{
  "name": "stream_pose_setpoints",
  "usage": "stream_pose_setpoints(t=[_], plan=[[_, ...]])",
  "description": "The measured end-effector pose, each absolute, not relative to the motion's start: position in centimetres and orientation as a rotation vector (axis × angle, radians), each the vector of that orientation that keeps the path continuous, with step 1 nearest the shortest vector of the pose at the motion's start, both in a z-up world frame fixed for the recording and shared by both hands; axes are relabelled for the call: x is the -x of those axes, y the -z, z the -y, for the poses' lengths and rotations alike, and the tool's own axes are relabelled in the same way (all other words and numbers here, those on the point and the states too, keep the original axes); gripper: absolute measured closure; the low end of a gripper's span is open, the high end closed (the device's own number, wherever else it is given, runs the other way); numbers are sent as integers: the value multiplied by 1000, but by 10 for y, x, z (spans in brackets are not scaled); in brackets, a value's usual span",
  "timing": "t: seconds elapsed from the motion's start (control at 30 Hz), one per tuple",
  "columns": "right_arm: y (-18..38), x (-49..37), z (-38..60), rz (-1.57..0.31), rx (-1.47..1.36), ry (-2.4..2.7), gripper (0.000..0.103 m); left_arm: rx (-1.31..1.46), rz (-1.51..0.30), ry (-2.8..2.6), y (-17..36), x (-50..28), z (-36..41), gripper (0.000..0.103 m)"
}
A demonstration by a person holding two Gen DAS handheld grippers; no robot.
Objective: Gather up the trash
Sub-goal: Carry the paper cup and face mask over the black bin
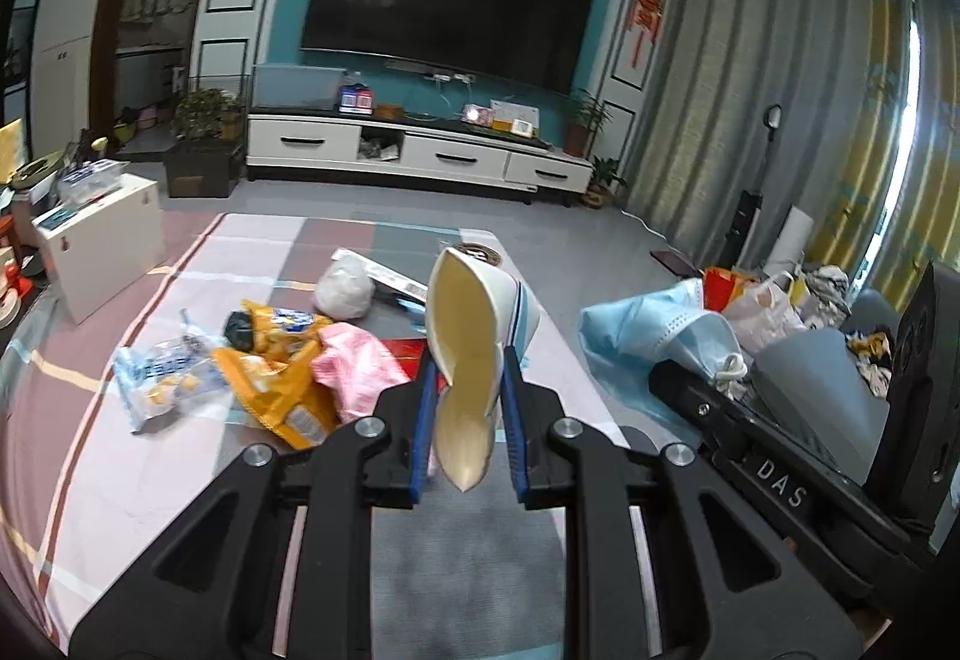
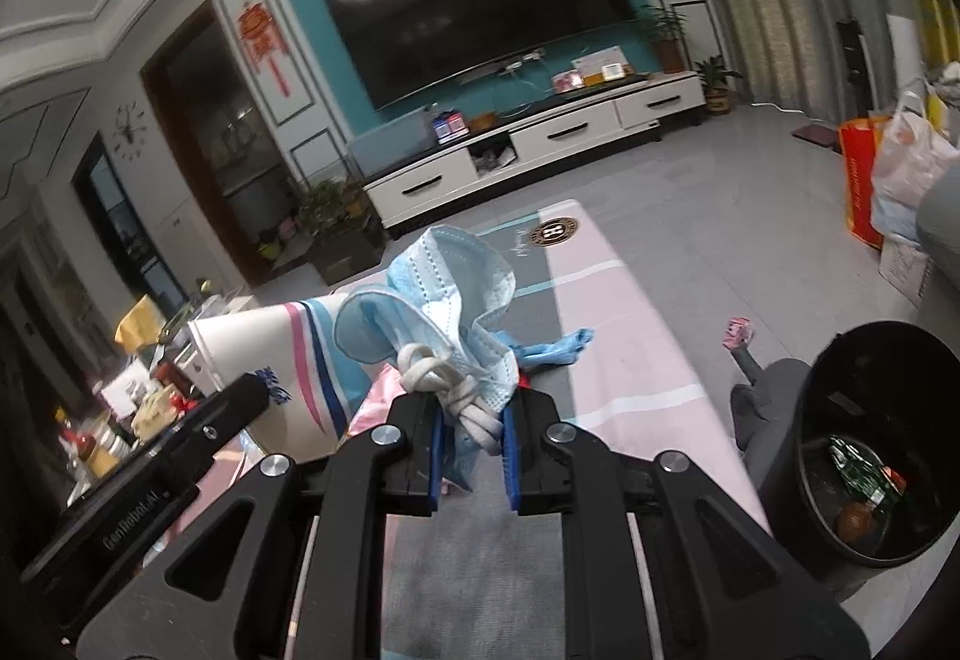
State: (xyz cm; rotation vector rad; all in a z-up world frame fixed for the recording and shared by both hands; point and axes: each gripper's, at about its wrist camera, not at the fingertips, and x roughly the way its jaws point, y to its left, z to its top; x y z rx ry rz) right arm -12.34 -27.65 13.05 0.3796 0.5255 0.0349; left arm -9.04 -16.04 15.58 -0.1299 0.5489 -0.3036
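Observation:
My left gripper [image 1: 467, 390] is shut on a squashed white paper cup [image 1: 474, 312] with blue and pink stripes and holds it above the table. My right gripper [image 2: 474, 420] is shut on a crumpled blue face mask [image 2: 432, 294] by its white ear loops. In the right wrist view the cup [image 2: 270, 354] hangs just left of the mask. A black bin [image 2: 804, 456] with some rubbish inside stands on the floor at the lower right. On the checked tablecloth [image 1: 90, 360] lie a yellow snack wrapper [image 1: 282, 390], a pink wrapper [image 1: 360, 366], a clear wrapper [image 1: 156, 378] and a white crumpled ball [image 1: 345, 288].
A white box [image 1: 102, 240] stands off the table's left side. Shopping bags [image 2: 900, 168] sit on the floor to the right, and a small pink scrap [image 2: 739, 331] lies near the bin. A blue scrap [image 2: 558, 348] lies on the cloth. The TV stand [image 1: 420, 156] lines the far wall.

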Motion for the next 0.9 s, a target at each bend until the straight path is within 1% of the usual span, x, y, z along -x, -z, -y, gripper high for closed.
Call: stream_pose_setpoints(t=[0.37,0.7,0.9], plan=[[-125,147,330,-485,-475,117,87,29,-586,412,-142,83,237,81],[-114,181,382,-450,-557,289,87,8,-589,546,-140,88,294,80],[-101,199,408,-462,-606,407,87,1,-604,617,-133,87,327,80]])
